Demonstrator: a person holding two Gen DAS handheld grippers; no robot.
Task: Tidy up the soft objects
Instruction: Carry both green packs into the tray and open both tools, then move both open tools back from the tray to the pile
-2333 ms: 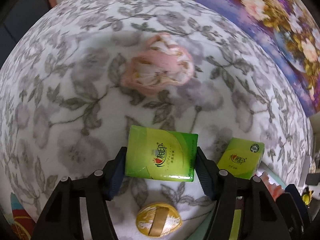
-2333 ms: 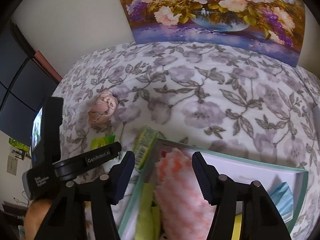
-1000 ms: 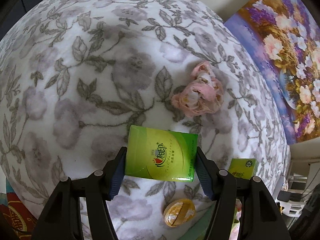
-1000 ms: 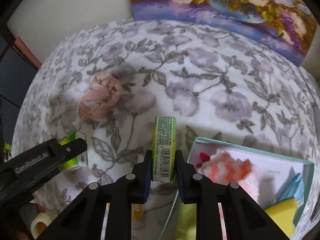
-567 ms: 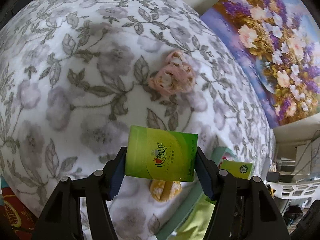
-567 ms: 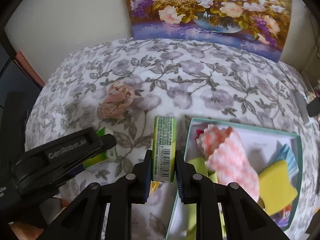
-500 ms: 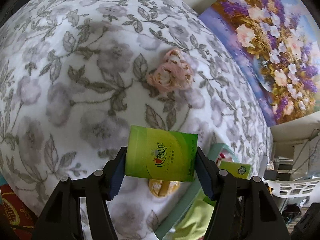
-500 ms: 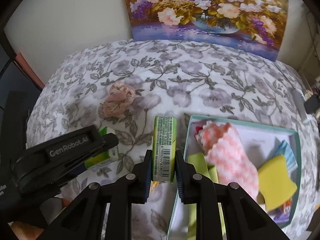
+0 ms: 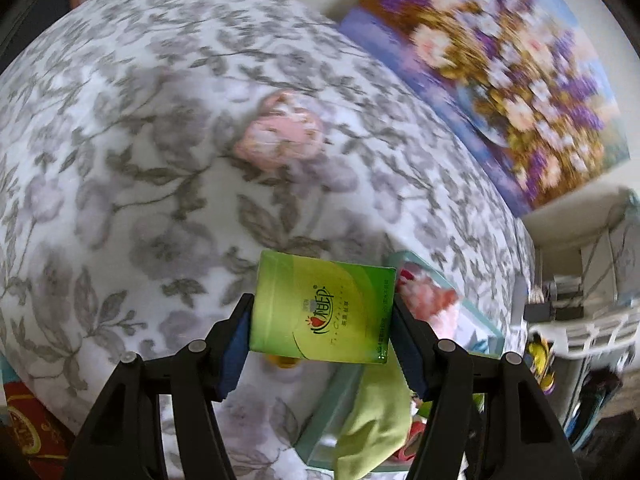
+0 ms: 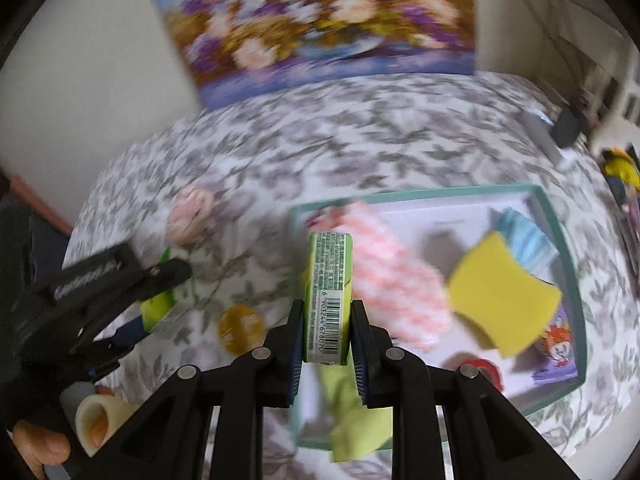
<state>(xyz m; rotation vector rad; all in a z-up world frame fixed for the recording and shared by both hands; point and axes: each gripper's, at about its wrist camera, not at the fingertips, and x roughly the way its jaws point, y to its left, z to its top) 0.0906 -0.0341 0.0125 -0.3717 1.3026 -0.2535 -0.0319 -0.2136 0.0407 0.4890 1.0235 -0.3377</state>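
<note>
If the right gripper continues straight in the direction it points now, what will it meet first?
Probably the teal box, near its left edge. The right gripper, shut on a green tissue pack, points steeply down there, where a pink-and-white cloth and a green cloth lie. Depth is unclear, so which comes first I cannot tell.

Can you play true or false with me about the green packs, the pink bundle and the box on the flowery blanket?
1. Each gripper holds a green tissue pack. True: the left gripper clamps one green tissue pack flat-on, and the right gripper pinches another green tissue pack by its thin sides.
2. The pink fabric bundle is inside the box. False: it lies on the blanket, apart from the teal box.
3. A yellow sponge is in the box. True.
4. The box is empty. False: it also holds a pink-and-white cloth and a light green cloth.
</note>
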